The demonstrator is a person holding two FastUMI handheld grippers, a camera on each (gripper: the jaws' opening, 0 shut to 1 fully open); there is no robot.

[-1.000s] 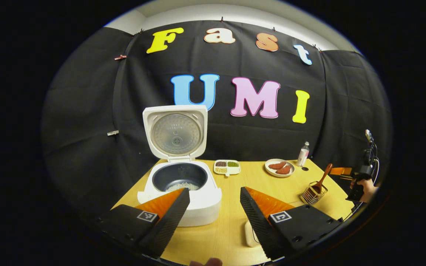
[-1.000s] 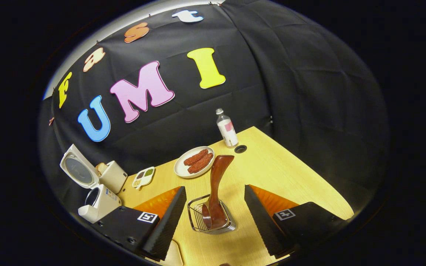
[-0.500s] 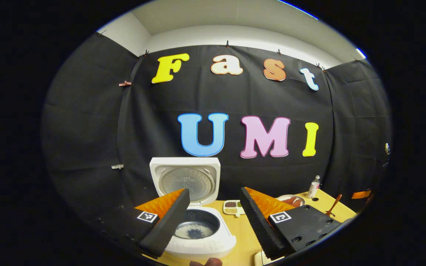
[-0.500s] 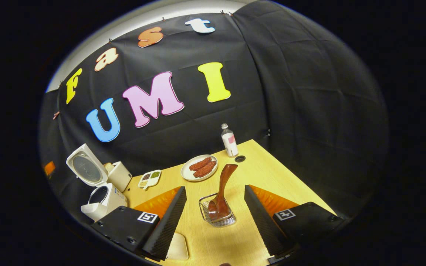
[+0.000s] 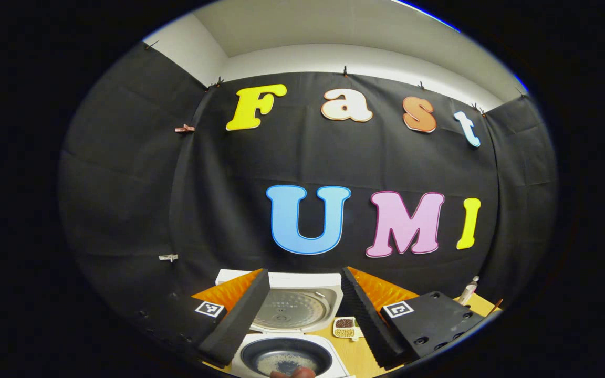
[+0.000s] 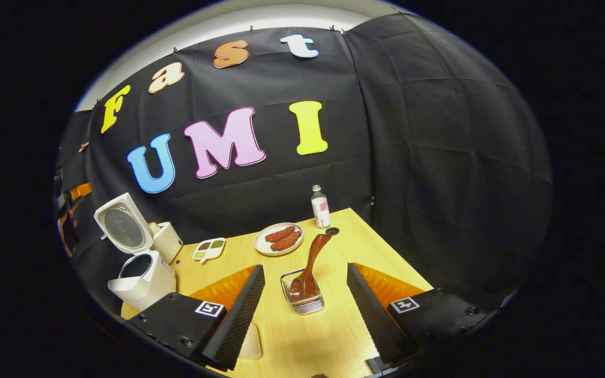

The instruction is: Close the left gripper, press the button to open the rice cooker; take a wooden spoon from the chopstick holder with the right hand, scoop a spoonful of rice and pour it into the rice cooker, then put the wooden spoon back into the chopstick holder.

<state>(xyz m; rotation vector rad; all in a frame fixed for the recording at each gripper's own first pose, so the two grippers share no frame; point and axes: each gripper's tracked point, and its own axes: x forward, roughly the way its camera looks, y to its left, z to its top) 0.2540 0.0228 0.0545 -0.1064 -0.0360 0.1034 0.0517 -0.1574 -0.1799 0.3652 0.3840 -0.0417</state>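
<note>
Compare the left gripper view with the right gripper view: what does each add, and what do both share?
Left gripper view adds the rice lying inside the cooker's pot, past the open left tongs. Right gripper view adds the wooden spoon standing in the chopstick holder and a plate. Shared: open rice cooker, divided dish, bottle.

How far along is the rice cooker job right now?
Done: the rice cooker lid stands open, with rice in its pot, and the wooden spoon sits in the chopstick holder. In hand: nothing; the right hand-held gripper and the left hand-held gripper are open. Left: apparently nothing.
</note>
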